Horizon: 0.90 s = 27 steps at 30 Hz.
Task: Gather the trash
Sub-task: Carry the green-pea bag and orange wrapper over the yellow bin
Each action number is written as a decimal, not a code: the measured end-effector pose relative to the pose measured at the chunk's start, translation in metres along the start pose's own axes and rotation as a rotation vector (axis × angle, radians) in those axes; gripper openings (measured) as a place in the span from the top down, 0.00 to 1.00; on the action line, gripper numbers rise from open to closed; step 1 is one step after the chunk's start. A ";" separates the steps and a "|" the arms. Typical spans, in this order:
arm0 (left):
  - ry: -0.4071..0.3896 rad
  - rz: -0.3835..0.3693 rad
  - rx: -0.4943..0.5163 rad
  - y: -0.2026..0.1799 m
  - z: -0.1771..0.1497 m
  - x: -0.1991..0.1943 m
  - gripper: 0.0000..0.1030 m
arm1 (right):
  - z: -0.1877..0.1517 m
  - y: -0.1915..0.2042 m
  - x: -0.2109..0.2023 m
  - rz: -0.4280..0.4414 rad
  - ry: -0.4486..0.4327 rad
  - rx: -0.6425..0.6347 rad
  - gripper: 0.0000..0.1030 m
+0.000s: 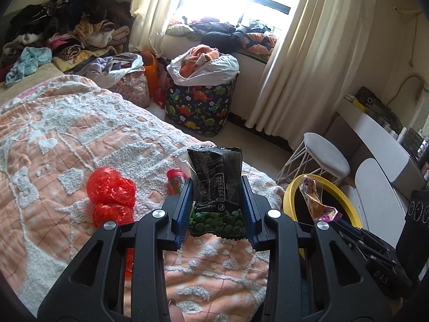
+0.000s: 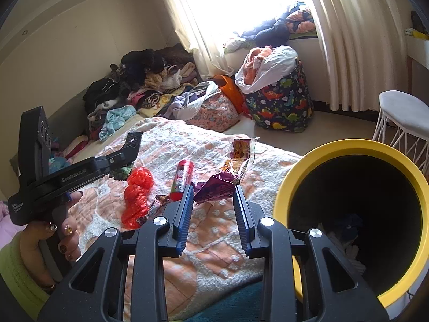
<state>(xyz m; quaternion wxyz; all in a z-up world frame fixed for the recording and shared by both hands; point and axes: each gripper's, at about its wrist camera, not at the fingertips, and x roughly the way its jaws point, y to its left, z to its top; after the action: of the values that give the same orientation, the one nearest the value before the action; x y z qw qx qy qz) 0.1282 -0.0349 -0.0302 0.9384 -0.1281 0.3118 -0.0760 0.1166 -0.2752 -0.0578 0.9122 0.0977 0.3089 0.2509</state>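
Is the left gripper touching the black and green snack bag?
Touching. In the left wrist view, the left gripper has both blue finger pads pressed against the sides of the black and green snack bag, which is held upright between them above the bed.

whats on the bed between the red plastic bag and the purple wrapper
A red tube-shaped container lies between the red plastic bag and the purple wrapper, seen in the right wrist view.
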 end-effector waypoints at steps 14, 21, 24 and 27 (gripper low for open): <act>0.015 -0.033 0.040 -0.024 -0.005 0.003 0.74 | 0.005 -0.026 -0.010 -0.038 -0.030 0.045 0.72; 0.026 -0.055 0.064 -0.037 -0.008 0.005 0.74 | 0.006 -0.037 -0.014 -0.054 -0.043 0.068 0.72; 0.032 -0.065 0.073 -0.042 -0.010 0.007 0.74 | 0.007 -0.042 -0.016 -0.062 -0.049 0.074 0.72; 0.038 -0.074 0.086 -0.049 -0.012 0.008 0.74 | 0.007 -0.048 -0.019 -0.072 -0.057 0.083 0.72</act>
<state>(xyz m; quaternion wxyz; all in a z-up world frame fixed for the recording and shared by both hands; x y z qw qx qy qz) 0.1243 -0.0857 -0.0301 0.9334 -0.0976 0.3212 -0.1266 0.1270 -0.3262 -0.0580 0.9243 0.1313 0.2959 0.2022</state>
